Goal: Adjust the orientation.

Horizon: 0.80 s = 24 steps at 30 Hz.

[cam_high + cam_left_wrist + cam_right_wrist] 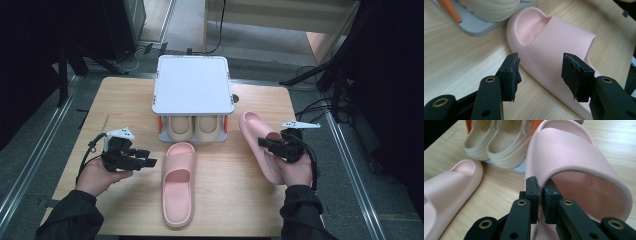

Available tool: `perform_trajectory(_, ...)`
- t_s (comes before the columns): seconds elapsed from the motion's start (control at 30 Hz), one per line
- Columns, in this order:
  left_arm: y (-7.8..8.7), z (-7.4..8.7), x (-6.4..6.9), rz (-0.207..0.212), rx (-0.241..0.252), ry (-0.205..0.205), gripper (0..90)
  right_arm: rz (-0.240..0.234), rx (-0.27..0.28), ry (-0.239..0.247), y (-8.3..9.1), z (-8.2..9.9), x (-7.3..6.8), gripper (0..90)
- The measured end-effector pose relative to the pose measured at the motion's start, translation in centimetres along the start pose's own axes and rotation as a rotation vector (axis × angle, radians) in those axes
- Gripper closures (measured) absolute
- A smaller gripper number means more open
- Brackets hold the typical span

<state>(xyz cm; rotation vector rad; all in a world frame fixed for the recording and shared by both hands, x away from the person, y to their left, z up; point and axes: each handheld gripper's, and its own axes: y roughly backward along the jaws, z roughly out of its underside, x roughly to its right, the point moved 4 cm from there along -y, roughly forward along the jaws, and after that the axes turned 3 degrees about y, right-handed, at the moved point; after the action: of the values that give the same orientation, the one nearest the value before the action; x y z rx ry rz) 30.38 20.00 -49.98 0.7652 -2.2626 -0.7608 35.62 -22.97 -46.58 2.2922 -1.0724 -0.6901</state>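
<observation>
One pink slipper (178, 182) lies flat on the wooden table (125, 100), toe toward the rack. My left gripper (150, 162) hovers at its left with jaws open; in the left gripper view the left gripper (540, 75) frames the slipper's strap (549, 37) without touching it. A second pink slipper (255, 135) is tipped up on its side at the right. My right gripper (262, 142) is shut on it. The right gripper view shows the right gripper (541, 192) pinching the sole's side edge just under the strap (569, 152).
A small rack with a white top (192, 85) stands at the table's back middle. A pair of beige slippers (192, 127) sits on its lower shelf between orange posts. Cables and dark stands line the floor around the table.
</observation>
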Motion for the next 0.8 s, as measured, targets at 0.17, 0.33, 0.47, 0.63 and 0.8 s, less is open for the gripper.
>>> perform_trajectory(0.17, -0.4, -0.5, 0.3, 0.012, 0.004, -0.025, 51.3, -0.019, -0.018, -0.017, 0.7, 1.0, -1.8, 84.8)
perform_trajectory(0.33, -0.8, -1.1, 0.4, 0.026, 0.009, -0.023, 53.1, -0.034, -0.038, 0.008, 0.7, 1.8, -3.6, 84.7)
perform_trajectory(0.47, -1.1, -1.4, 0.5, 0.033, 0.006, -0.023, 52.9, -0.047, -0.059, 0.024, 0.3, 2.7, -5.1, 84.2)
perform_trajectory(0.63, -1.5, -1.8, 0.7, 0.038, -0.001, -0.026, 52.8, -0.054, -0.084, 0.026, -0.7, 3.7, -6.3, 84.3)
perform_trajectory(0.8, -1.9, -2.0, 0.6, 0.035, -0.015, -0.028, 51.7, -0.070, -0.121, 0.040, -1.8, 4.5, -7.6, 84.3)
